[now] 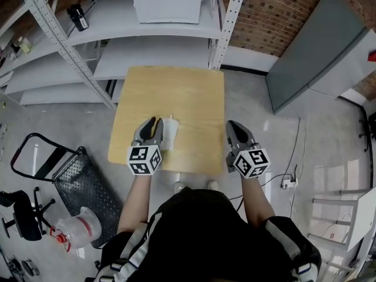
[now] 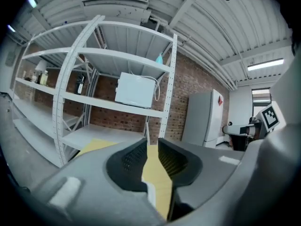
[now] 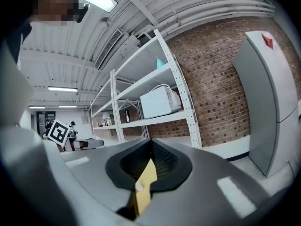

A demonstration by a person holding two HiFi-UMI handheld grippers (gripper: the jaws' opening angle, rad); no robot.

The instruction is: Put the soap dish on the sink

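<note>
A white soap dish (image 1: 169, 133) lies on the wooden table (image 1: 176, 93) near its front edge. My left gripper (image 1: 155, 122) hovers just left of the dish. In the left gripper view (image 2: 150, 142) its jaws stand only a little apart, and only the table top shows through the gap. My right gripper (image 1: 231, 124) is over the table's right front corner, well away from the dish. The right gripper view (image 3: 151, 142) shows its jaw tips meeting with nothing between them. No sink is in view.
Behind the table stands a grey metal shelf rack (image 1: 64, 46) with a white microwave (image 1: 169, 2) on it. A grey cabinet (image 1: 317, 51) leans at the brick wall on the right. A black cart (image 1: 76, 181) sits on the floor at left, a power strip (image 1: 288, 183) at right.
</note>
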